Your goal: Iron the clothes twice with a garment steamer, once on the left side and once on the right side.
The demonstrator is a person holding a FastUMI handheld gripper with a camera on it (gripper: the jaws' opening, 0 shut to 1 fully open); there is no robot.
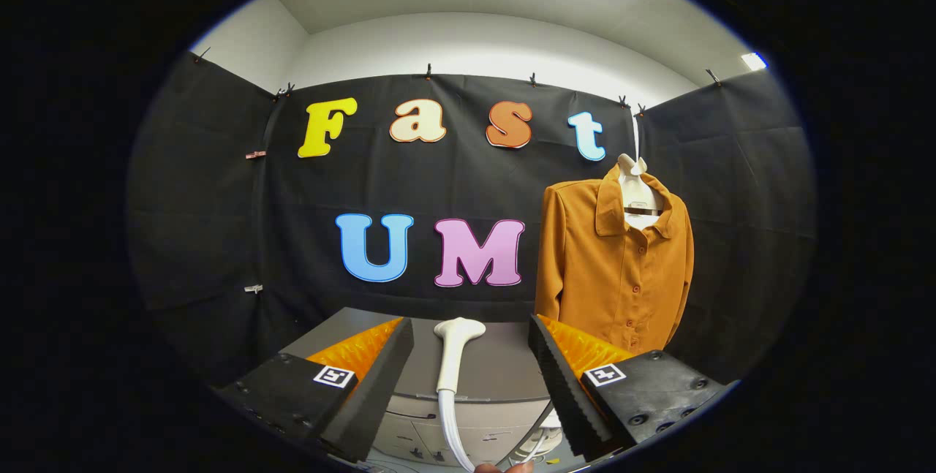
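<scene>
An orange button-up shirt (614, 268) hangs on a white hanger (638, 191) against the booth's wall, beyond my right finger. The white garment steamer (453, 356) stands upright between my two fingers, head at the top, with its hose running down below it. My gripper (472, 327) is open. Both black fingers (380, 378) stand well apart from the steamer on either side, and neither touches it.
The steamer rests against a grey table or cabinet (504, 367) just ahead of the fingers, with drawers or panels below. Part of a person's hand (504, 467) shows beneath the hose. Black cloth walls close the booth on three sides.
</scene>
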